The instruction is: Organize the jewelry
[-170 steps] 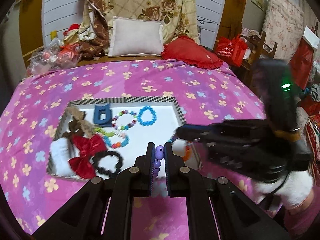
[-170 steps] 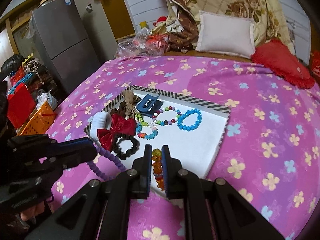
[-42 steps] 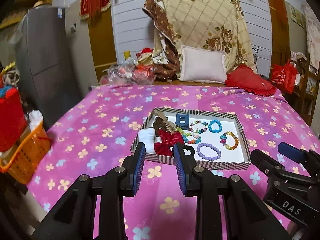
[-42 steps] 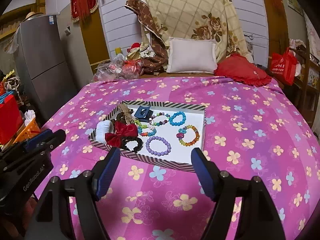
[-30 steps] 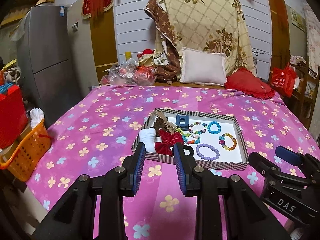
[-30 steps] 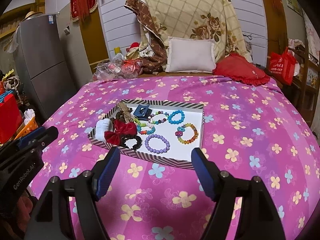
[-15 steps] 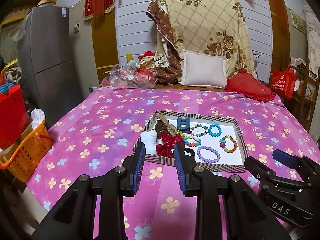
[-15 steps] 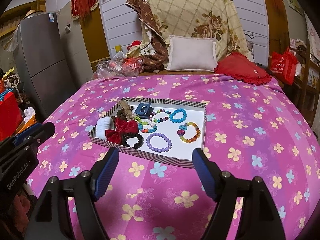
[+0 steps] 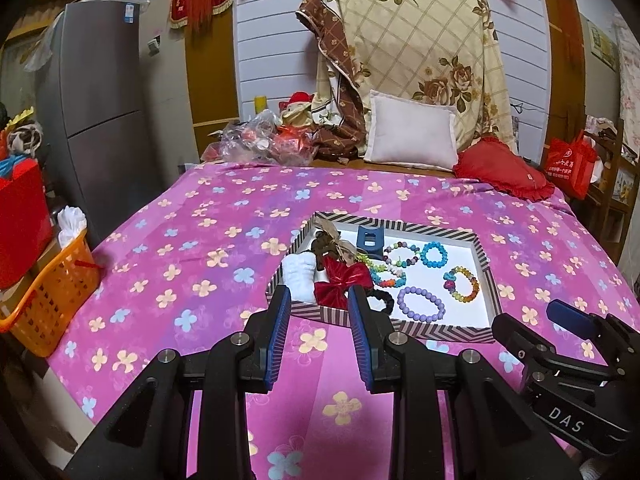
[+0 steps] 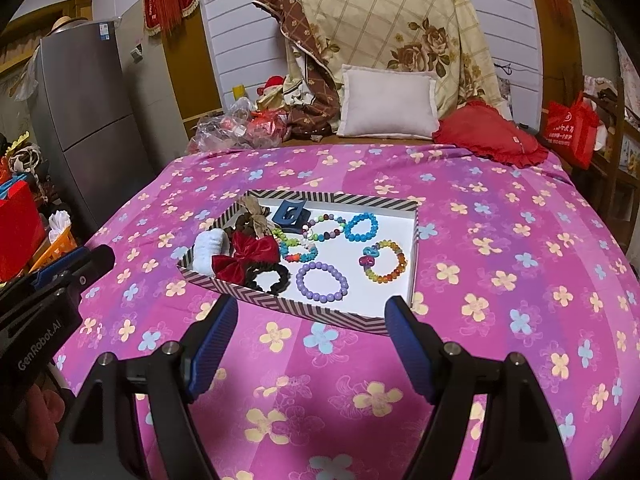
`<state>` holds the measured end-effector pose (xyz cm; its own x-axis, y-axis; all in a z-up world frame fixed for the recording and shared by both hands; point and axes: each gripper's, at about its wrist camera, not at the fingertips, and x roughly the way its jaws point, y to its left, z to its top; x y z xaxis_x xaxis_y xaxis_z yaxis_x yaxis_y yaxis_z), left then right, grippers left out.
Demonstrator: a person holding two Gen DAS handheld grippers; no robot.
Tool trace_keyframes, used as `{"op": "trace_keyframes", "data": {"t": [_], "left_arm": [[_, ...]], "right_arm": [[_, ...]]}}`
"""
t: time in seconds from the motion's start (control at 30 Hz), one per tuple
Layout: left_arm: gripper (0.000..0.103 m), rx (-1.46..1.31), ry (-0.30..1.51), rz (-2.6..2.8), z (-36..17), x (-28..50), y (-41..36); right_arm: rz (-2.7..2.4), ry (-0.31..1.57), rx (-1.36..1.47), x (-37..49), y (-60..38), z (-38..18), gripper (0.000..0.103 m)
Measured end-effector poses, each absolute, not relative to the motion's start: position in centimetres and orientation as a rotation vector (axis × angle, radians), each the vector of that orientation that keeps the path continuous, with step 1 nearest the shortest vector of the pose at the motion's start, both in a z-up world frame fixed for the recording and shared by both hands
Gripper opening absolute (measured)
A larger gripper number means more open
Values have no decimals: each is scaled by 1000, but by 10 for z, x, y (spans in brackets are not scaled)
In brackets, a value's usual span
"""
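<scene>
A shallow striped box lies on the pink flowered bedspread. Inside it are a purple bead bracelet, an orange multicolour bracelet, a blue bracelet, a red bow, a black scrunchie, a blue claw clip and a white fluffy piece. My left gripper hovers before the box's near left corner, part open with nothing between its pads. My right gripper stands wide open and empty in front of the box.
An orange basket and red boxes sit off the bed's left side beside a grey fridge. Along the headboard lie a white pillow, a red cushion, plastic bags and a draped floral quilt. A red bag hangs at the right.
Five seconds ago both grippers were close over the box, shut on the purple and orange bracelets. Those now lie in the box and both grippers are drawn back, empty. Over the last second nothing shifts.
</scene>
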<state>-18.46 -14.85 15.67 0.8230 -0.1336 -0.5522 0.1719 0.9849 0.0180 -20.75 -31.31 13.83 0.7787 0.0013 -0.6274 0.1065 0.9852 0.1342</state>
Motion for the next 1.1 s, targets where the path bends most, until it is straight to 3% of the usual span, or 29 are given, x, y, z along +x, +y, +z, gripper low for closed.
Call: {"op": "trace_keyframes", "data": {"t": [1.1], "left_arm": [[30, 79, 600, -171, 144, -166, -149]], "right_arm": [[-42, 721, 162, -181, -318, 124, 79]]}}
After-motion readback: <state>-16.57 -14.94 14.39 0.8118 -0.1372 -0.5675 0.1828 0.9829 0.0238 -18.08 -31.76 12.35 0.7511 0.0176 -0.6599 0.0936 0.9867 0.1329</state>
